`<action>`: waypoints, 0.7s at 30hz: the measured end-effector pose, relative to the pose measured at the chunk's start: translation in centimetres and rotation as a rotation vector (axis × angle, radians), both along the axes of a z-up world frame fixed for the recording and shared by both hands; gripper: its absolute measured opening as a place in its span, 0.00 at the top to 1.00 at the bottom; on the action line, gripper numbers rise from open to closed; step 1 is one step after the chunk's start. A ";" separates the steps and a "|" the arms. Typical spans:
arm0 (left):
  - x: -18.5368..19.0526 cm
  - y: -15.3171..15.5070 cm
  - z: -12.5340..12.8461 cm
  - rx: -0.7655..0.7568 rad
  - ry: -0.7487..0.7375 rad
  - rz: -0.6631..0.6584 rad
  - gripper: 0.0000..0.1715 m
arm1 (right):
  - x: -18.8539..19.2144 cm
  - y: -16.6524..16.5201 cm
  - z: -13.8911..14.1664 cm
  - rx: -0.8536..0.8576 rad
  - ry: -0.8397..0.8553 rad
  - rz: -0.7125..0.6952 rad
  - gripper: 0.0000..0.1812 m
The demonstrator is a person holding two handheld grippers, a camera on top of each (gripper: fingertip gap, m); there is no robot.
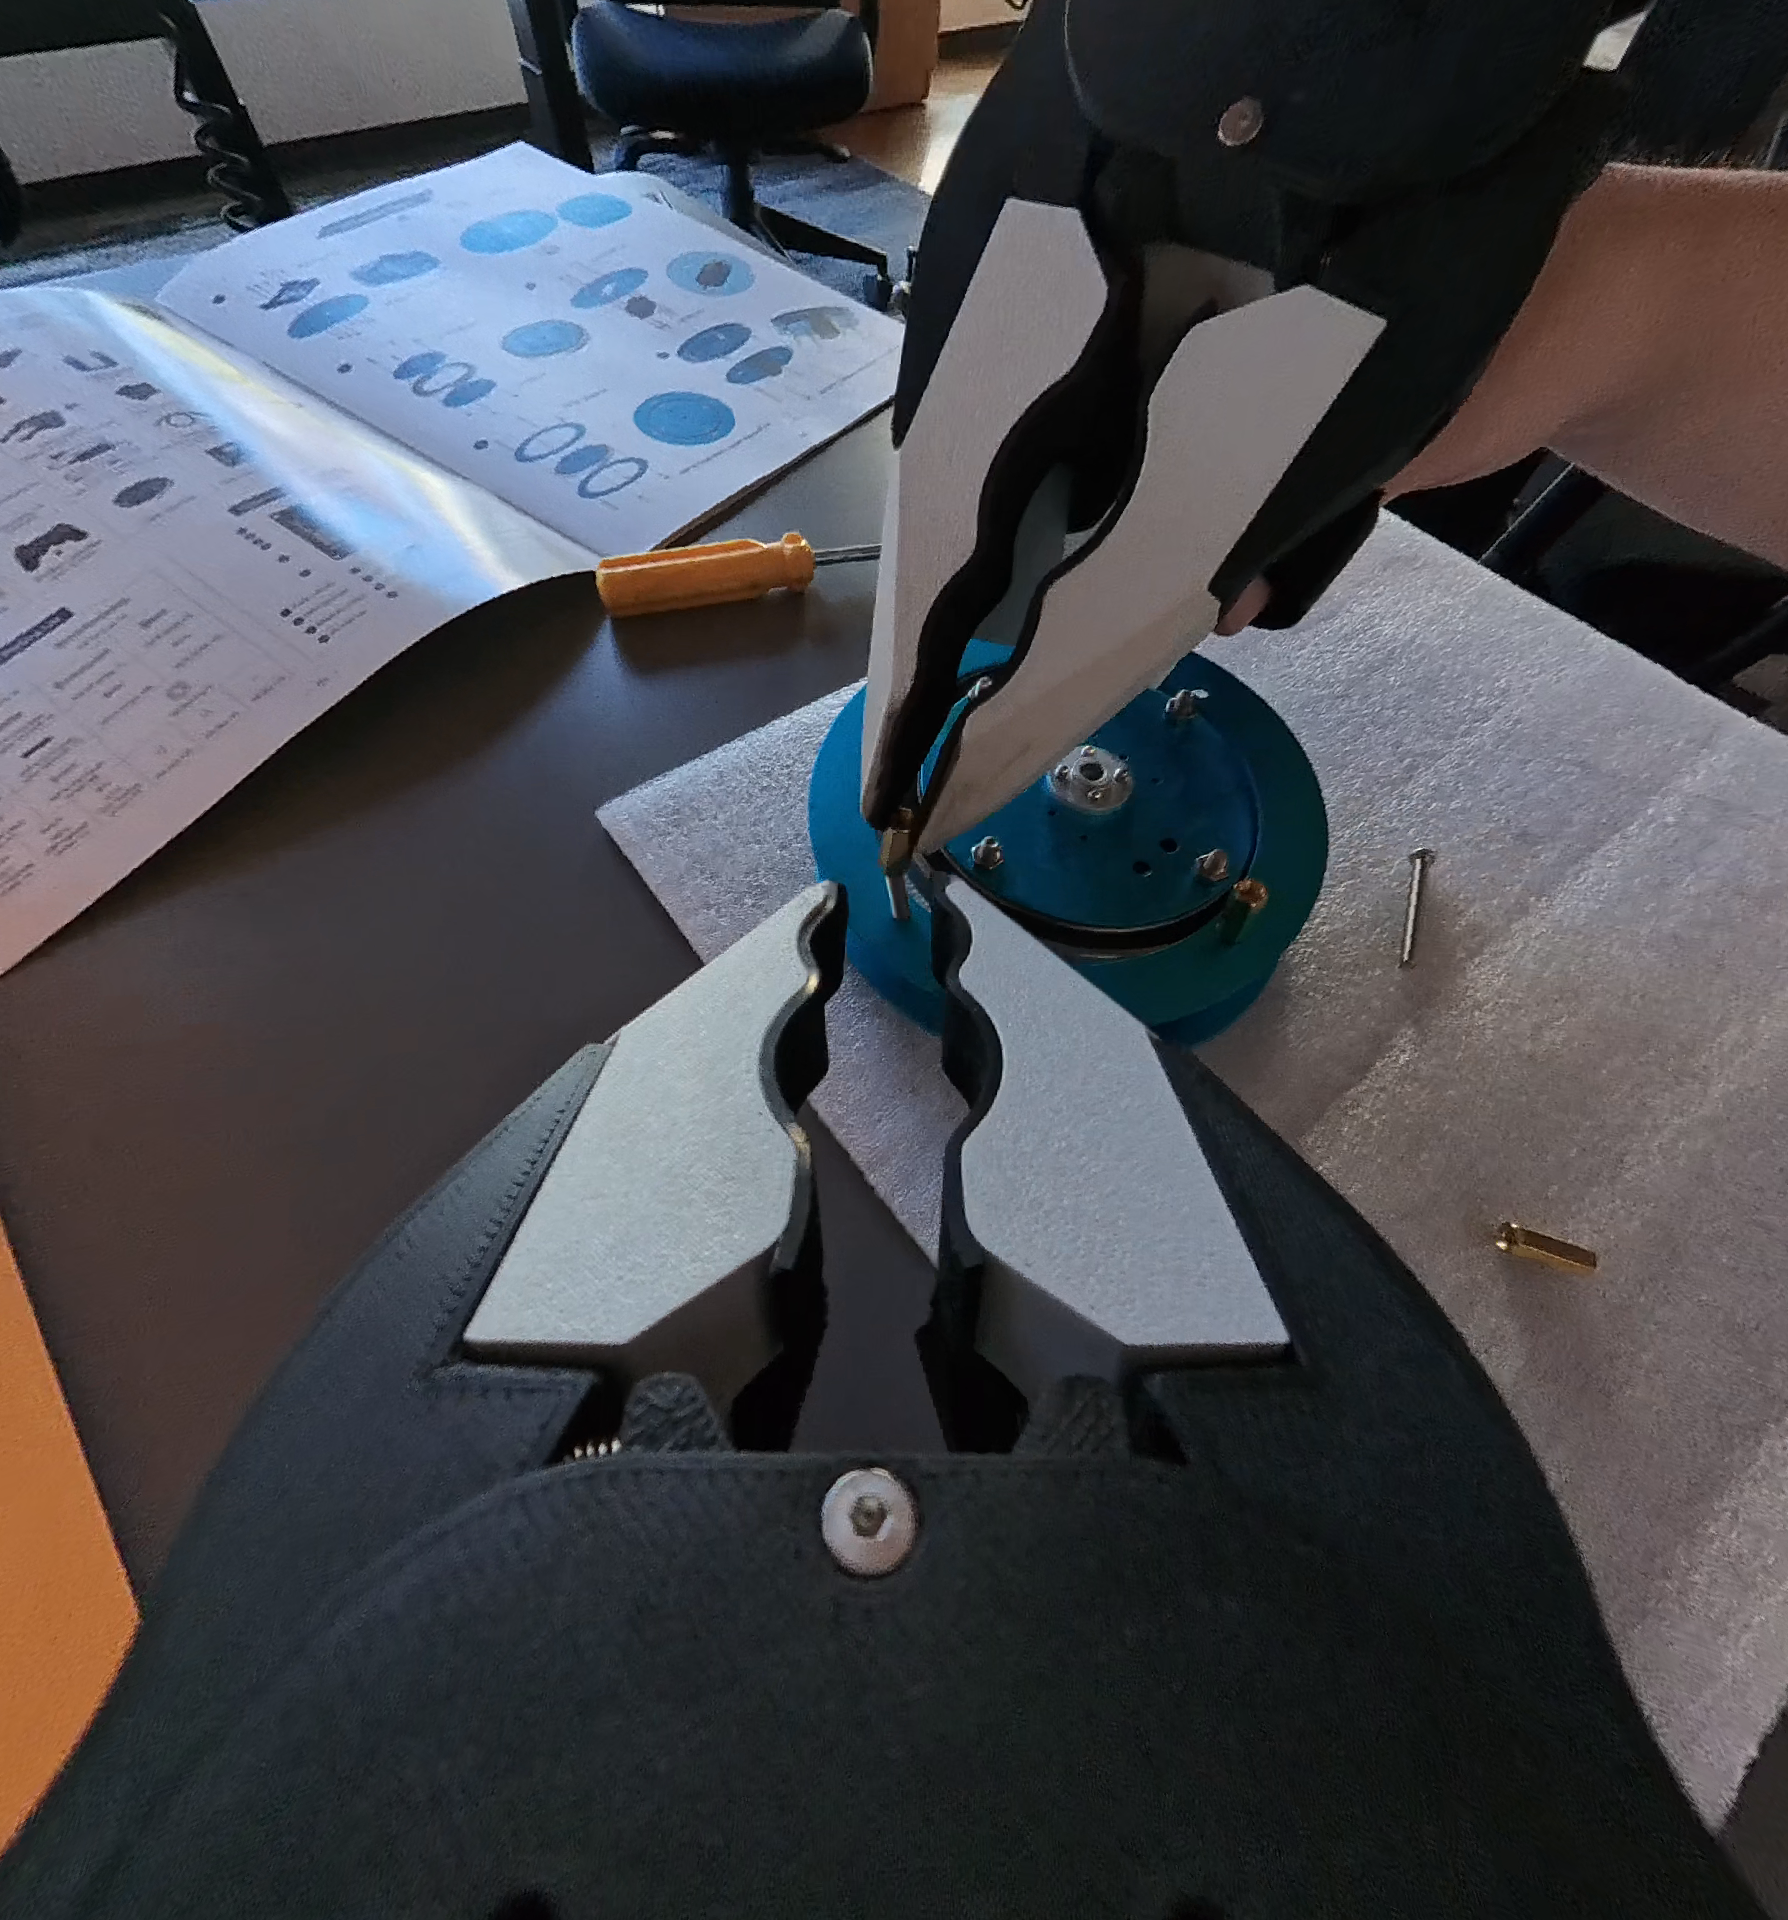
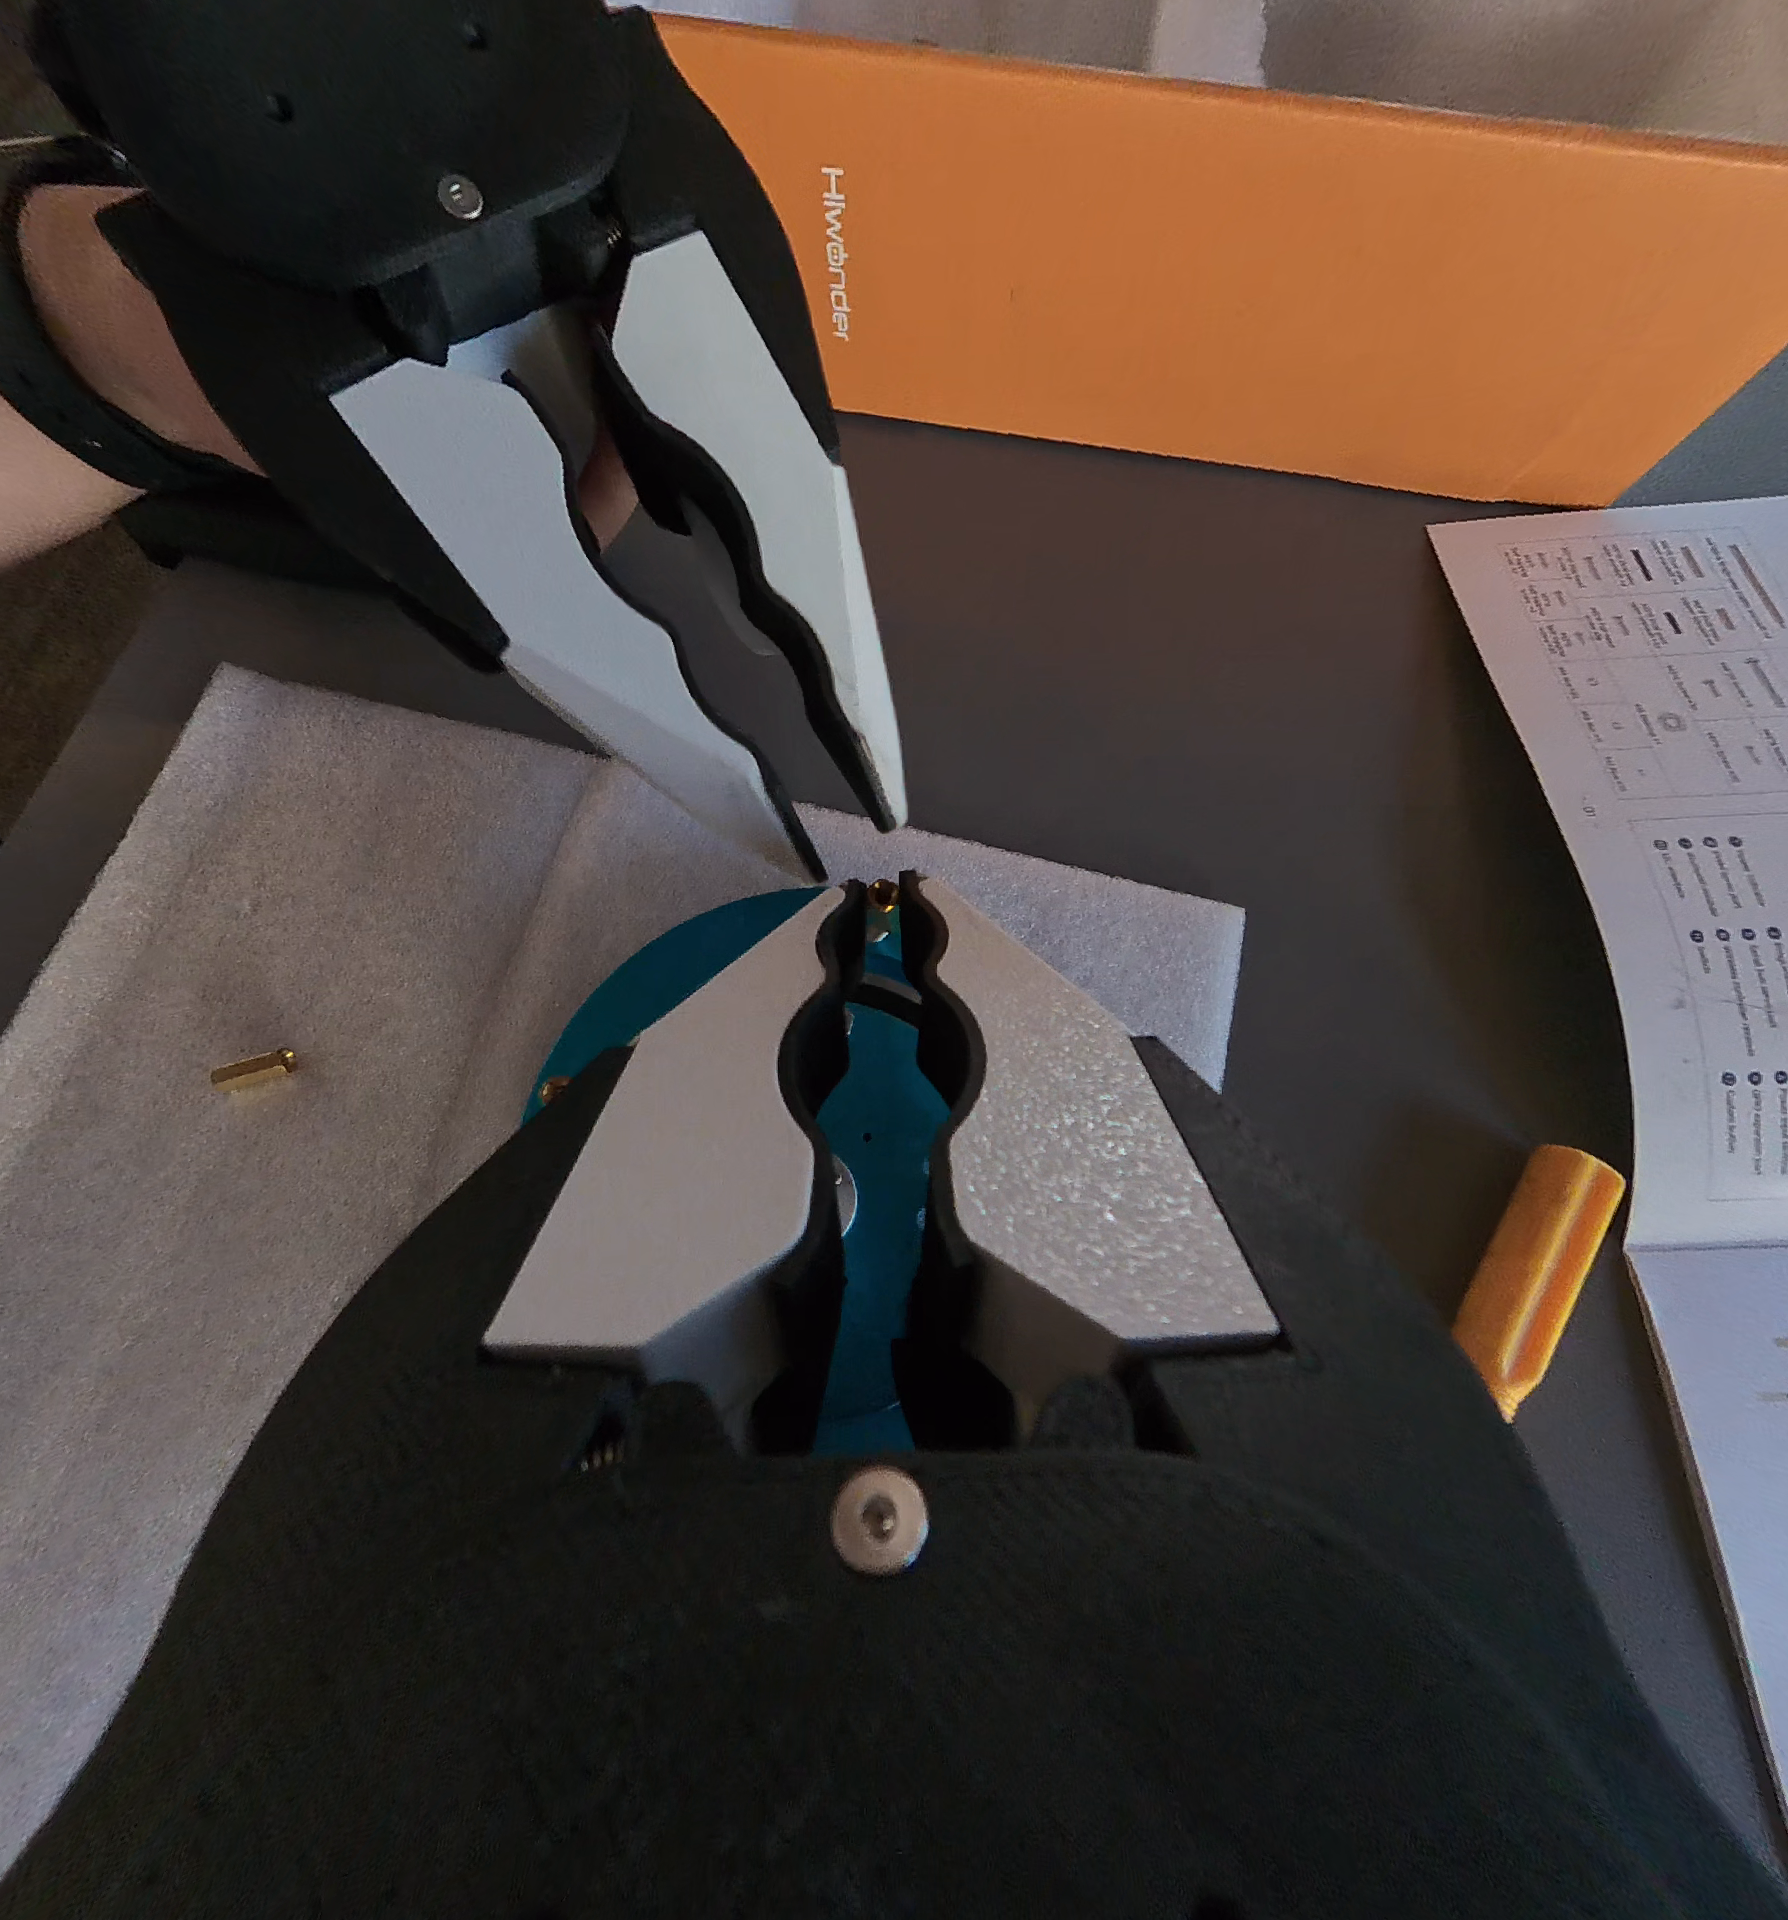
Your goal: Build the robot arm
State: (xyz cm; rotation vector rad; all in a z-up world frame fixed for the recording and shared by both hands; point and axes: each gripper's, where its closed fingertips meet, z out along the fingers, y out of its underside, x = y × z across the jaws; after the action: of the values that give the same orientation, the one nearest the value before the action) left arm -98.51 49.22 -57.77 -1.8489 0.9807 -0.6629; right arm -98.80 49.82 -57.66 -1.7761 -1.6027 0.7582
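A blue round disc assembly (image 1: 1129,831) with nuts and a centre hub sits on a white foam sheet (image 1: 1596,935). My right gripper (image 2: 882,888) comes down from above and is shut on a brass standoff (image 1: 898,831) at the disc's near edge; a steel screw shaft (image 1: 897,894) sticks out below the standoff. My left gripper (image 1: 890,899) is open, its tips either side of that shaft without closing on it. In the right wrist view the left gripper (image 2: 854,847) reaches in from the upper left, its tips just beyond the standoff (image 2: 879,896). Another standoff (image 1: 1245,904) stands on the disc.
A loose brass standoff (image 1: 1544,1247) and a loose screw (image 1: 1415,904) lie on the foam. A yellow-handled screwdriver (image 1: 703,575) lies next to an open manual (image 1: 350,468) on the dark table. An orange box (image 2: 1285,260) stands along the table's edge. An office chair (image 1: 724,62) stands beyond. My left and right fingertips are right by each other.
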 end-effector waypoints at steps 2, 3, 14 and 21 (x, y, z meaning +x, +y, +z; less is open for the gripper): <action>0.2 0.2 -0.3 0.008 0.027 0.000 0.91 | 0.0 0.0 0.0 -0.015 0.003 -0.004 0.97; 0.3 0.3 -0.4 0.015 0.039 -0.002 0.92 | 0.0 0.0 0.0 -0.024 0.007 -0.007 0.97; 1.4 0.7 -1.2 0.116 0.155 -0.039 0.97 | 0.1 0.2 0.0 -0.129 0.034 -0.060 0.97; 1.4 0.7 -1.3 0.136 0.151 -0.051 0.97 | 0.3 0.0 0.1 -0.160 -0.008 -0.021 0.94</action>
State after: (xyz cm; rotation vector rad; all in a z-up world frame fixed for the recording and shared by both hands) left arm -97.16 49.88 -59.09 -1.7785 1.1462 -0.4797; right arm -98.52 49.78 -57.56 -1.9067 -1.5642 0.8917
